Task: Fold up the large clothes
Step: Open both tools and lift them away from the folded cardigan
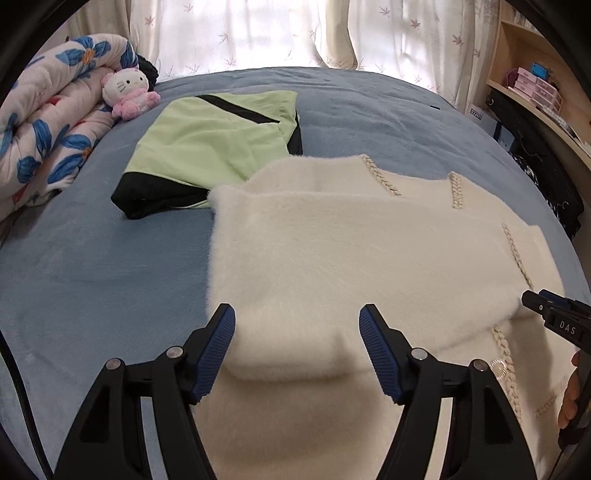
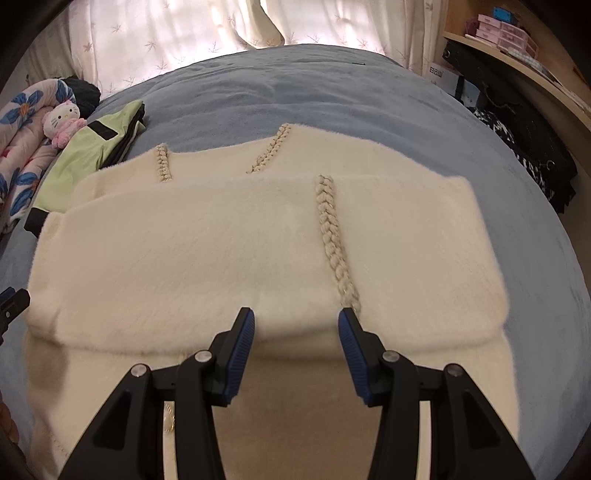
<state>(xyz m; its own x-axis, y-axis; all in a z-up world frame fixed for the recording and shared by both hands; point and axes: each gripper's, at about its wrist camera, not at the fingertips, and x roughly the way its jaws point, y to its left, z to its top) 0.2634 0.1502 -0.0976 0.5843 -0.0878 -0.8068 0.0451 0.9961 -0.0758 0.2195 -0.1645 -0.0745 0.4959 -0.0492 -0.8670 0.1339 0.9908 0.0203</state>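
A cream fluffy garment with braided trims lies on the blue bed, its upper layer folded over toward me. The folded edge runs across just under both grippers. My left gripper hovers above the fold's left part, jaws wide open, nothing between the blue pads. My right gripper stands open over the fold beside a braid, its pads clear of the cloth. The right gripper's tip shows at the left wrist view's right edge, with a hand below it.
A folded green and black garment lies behind the cream one. A rolled floral quilt and a cat plush sit at the back left. Curtains hang behind the bed. Shelves and dark clothes stand on the right.
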